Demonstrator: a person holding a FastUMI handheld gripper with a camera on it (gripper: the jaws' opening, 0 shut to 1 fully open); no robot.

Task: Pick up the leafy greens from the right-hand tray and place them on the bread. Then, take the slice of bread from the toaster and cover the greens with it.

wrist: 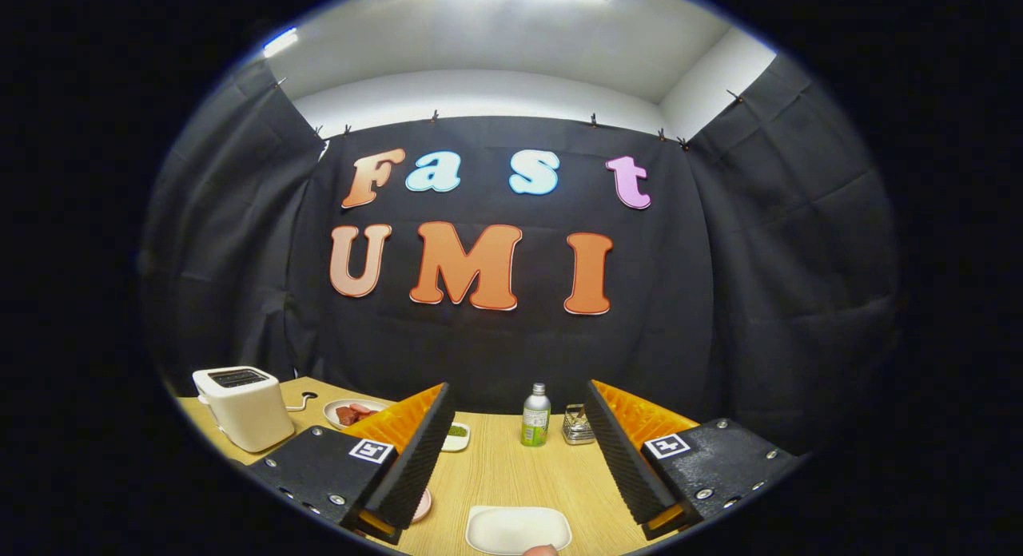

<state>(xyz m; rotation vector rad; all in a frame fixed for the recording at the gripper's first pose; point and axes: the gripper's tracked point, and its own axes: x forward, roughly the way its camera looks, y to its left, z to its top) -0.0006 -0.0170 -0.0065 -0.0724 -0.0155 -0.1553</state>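
Right, gripper view: gripper (pixel 518 396) held level above the wooden table (pixel 511 476), jaws wide apart, nothing between the fingers.

Toaster (pixel 242 407) off beyond the left finger, slot dark, can't tell if a slice sits in it. Small dish (pixel 459 436) just past the left fingertip with a green patch on it, probably the leafy greens, too small to confirm. White tray (pixel 518 530) low between the fingers. Pink plate (pixel 423 505) edge peeking from under the left finger, bread not made out. Plate of red pieces (pixel 352 413), bottle (pixel 535 415) and metal holder (pixel 577 426) further back.

Stage unclear: fits either heading for the greens or backing off after a placement.

For any greens grab: jaws kept wide, low approach, centred on the leaves, soft squeeze, clear of the dish rim.
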